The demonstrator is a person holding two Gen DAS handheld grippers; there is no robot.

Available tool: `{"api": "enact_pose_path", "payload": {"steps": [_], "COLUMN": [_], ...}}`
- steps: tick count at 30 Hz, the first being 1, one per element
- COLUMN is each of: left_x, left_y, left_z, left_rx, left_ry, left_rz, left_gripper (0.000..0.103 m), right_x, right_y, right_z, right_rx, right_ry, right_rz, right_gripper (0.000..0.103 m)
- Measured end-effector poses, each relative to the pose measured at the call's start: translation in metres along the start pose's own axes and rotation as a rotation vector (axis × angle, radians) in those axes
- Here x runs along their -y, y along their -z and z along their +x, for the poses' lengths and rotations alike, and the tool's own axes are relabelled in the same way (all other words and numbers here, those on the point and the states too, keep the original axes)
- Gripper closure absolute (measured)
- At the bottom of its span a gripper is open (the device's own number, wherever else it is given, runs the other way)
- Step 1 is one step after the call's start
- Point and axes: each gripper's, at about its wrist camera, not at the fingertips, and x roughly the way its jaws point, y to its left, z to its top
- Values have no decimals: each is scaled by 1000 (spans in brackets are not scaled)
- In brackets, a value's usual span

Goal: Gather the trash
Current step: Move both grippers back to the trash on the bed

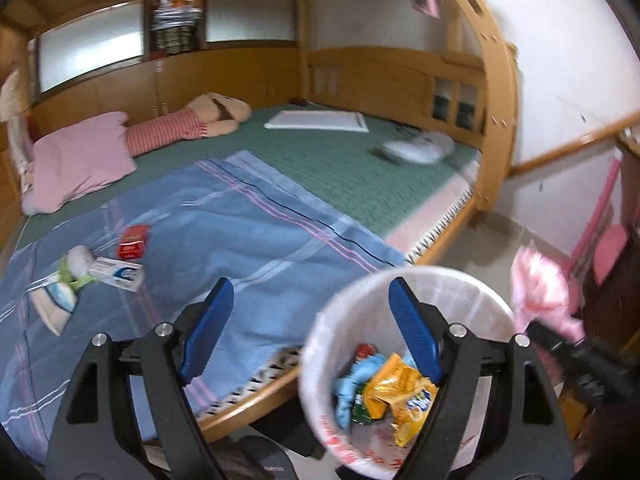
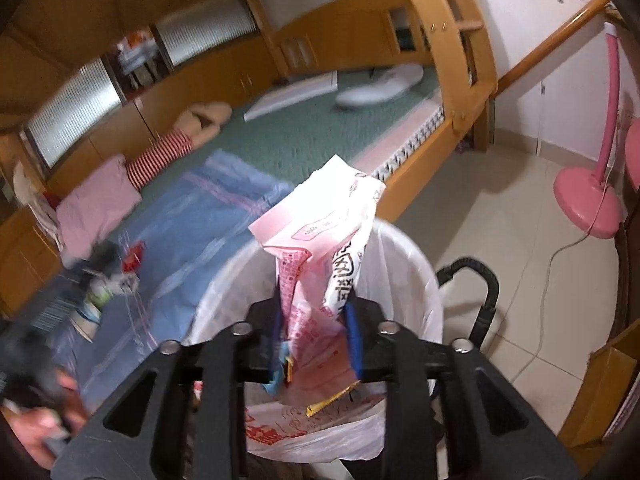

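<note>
Above the lined trash bin (image 2: 400, 264), the right hand-held gripper (image 2: 316, 344) pinches a pink wrapper (image 2: 320, 216): light, crinkly, best gripped mid-fold. The left hand-held gripper (image 1: 312, 336) gapes wide, empty.

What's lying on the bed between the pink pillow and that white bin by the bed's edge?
In the left wrist view, only the blue striped sheet stretches between the pink pillow and the white bin; the red box and other litter lie off to the left.
</note>
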Motion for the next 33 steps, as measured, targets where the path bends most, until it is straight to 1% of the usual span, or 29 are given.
{"api": "enact_pose_path", "payload": {"steps": [2,4,8,10,13,15,16,18,22,24,27,29,30,33], "left_x": [-21,-41,-86,-111,-153,-189,-202,-241,-302,-333,-363,-384,-394,-414], "left_y": [-4,-7,-10,-11,-8,-3,0,8,22,28,35,38,40,46], "left_z": [-12,-22,-40,-48,-59,-65,-68,-71,-75,-76,-74,-70,-67,-60], "left_rx": [27,50,81,92,106,107,106,92,65,66,65,61,58,48], "left_ry": [-25,-47,-101,-136,-211,-288,-316,-390,-477,-505,-529,-547,-554,-558], "left_rz": [-37,-65,-116,-138,-169,-189,-196,-224,-300,-333,-350,-353,-351,-364], "left_gripper": [21,20,20,20,20,20,19,19,19,17,16,16,16,16], "right_x": [-4,-6,-14,-23,-42,-60,-73,-100,-167,-200,-254,-295,-307,-362], "right_y": [3,6,8,6,4,1,1,0,3,6,10,13,13,16], "right_z": [17,26,28,28,31,38,43,55,87,103,130,153,161,199], "right_rx": [-53,-84,-82,-81,-82,-92,-100,-116,-167,-194,-231,-261,-270,-306], "right_ry": [41,56,70,61,36,5,-11,-44,-133,-178,-245,-292,-308,-358], "right_rz": [-26,-28,-48,-68,-106,-137,-160,-203,-296,-337,-420,-504,-528,-635], "right_gripper": [55,49,46,46,46,46,46,46,46,46,46,41,40,39]}}
